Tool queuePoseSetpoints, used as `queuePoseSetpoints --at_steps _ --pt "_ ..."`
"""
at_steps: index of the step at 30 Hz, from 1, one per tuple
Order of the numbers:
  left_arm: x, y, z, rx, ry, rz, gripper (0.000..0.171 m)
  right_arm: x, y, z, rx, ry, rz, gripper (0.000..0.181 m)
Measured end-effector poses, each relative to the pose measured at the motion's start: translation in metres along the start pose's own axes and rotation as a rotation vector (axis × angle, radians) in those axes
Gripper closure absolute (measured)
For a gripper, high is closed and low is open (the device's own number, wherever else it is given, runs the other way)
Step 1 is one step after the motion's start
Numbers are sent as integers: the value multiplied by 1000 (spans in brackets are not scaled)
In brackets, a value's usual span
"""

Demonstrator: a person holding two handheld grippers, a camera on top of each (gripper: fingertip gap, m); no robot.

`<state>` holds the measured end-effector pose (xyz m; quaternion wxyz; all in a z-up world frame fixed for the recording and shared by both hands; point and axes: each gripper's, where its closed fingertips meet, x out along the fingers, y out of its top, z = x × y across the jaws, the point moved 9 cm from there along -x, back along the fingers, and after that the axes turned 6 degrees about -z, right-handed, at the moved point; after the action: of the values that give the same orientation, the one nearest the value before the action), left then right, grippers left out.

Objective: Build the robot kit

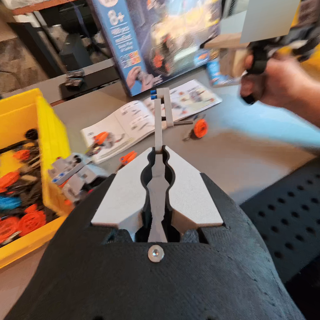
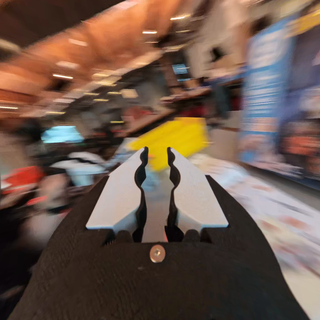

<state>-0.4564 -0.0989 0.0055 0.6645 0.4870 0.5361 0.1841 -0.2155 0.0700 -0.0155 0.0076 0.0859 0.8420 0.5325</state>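
Pinched at the very tip of the left gripper (image 1: 159,150): a slim grey beam assembly (image 1: 158,124), clenched by its lower end and standing up out of the fingers, well above the table (image 1: 225,155). Two long grey beams side by side, the second set higher. Blue pins (image 1: 152,94) poking out at the top left, a thin grey axle (image 1: 183,122) sticking out sideways to the right.

Beneath and behind it, flat on the table: an open instruction booklet (image 1: 121,124). Just right of the booklet, an orange wheel (image 1: 200,128) on a dark part. Near the booklet's lower corner, a small orange piece (image 1: 128,157), and left of that a grey, partly built block model (image 1: 72,169), resting against a yellow bin (image 1: 50,138) full of orange, black and blue parts. At the back, upright, a big blue printed box (image 1: 155,43). Lower right, a black perforated mat (image 1: 285,207).

Upper right, well apart from the assembly: a hand (image 1: 270,81) wrapped round a black handle.

Over to the right gripper (image 2: 157,150): fingers parted, nothing between them, gripping nothing. Heavy blur all round; only the yellow bin (image 2: 173,138) ahead and the blue box (image 2: 265,86) to the right readable.
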Motion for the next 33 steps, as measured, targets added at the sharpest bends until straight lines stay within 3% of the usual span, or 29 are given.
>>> queuePoseSetpoints --at_steps 2,3,5,9,11,14,17,21,24,27,30,33 --pt "-4 15 11 -112 -254 101 165 13 1 -36 147 423 -41 153" --pt "-7 23 15 -163 -370 149 166 18 -2 -48 169 517 -47 142" --pt "-6 34 19 -203 -468 183 166 26 -10 -62 155 565 -49 127" --pt "3 40 28 -176 -506 184 166 35 -16 -74 183 613 -61 121" --pt "5 40 32 -174 -517 179 166 36 -19 -71 193 599 -49 123" --pt "7 36 34 -187 -515 168 165 33 -18 -67 280 694 -9 149" --pt "6 34 33 -225 -570 166 166 33 -18 -61 372 739 21 147" --pt "-3 33 19 -207 -495 184 166 29 -17 -52 365 688 -11 147" --pt "-20 31 2 -106 -254 199 166 14 -8 -31 343 580 24 148" --pt "-30 28 -9 -6 -21 150 166 -6 1 -1 263 360 77 150" --pt "-30 27 -6 28 16 129 166 -26 1 34 214 57 111 156" --pt "-26 25 -2 46 29 115 165 -43 -12 71 281 -209 120 157"
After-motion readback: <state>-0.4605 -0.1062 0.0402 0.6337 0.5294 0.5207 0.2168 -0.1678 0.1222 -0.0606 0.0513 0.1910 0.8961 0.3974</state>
